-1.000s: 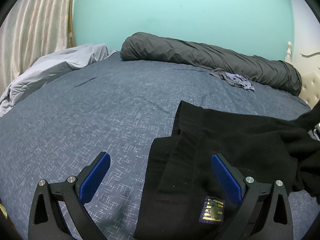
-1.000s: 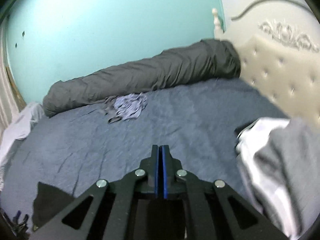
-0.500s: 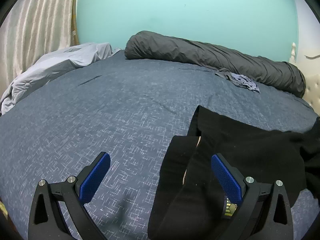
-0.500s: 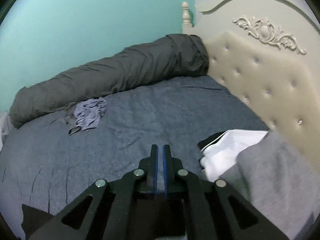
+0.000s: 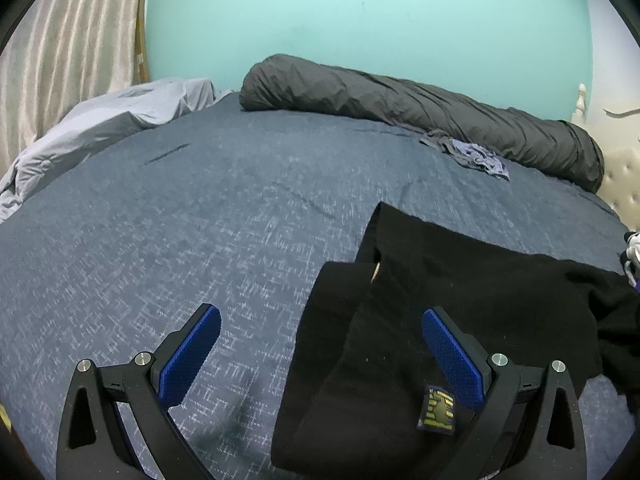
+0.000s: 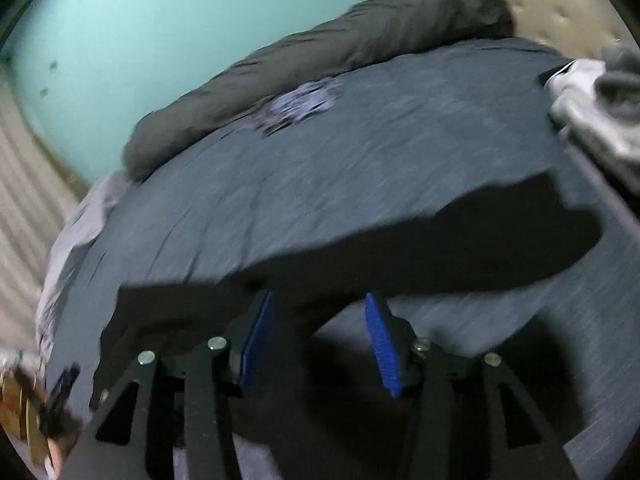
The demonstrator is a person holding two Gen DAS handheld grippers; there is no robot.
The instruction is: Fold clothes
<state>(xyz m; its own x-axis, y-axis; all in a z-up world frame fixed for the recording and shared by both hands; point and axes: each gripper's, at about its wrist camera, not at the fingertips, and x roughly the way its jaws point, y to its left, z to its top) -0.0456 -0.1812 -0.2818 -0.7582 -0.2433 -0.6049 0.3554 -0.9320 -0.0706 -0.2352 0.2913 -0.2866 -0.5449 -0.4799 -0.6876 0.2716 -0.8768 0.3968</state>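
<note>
A home bedroom: bed (image 5: 200, 220) with tufted headboard (image 5: 620, 172), rolled duvet (image 5: 400, 108), curtain (image 5: 60, 60).

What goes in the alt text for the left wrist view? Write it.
The open left gripper hovers over a black garment lying on a blue-grey bedspread. Behind lie a rolled dark grey duvet and a small crumpled cloth, against a turquoise wall.

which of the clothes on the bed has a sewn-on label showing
The black garment spread under the left gripper: it bears a small yellow and dark label. The crumpled blue-grey garment by the rolled duvet shows none.
</note>
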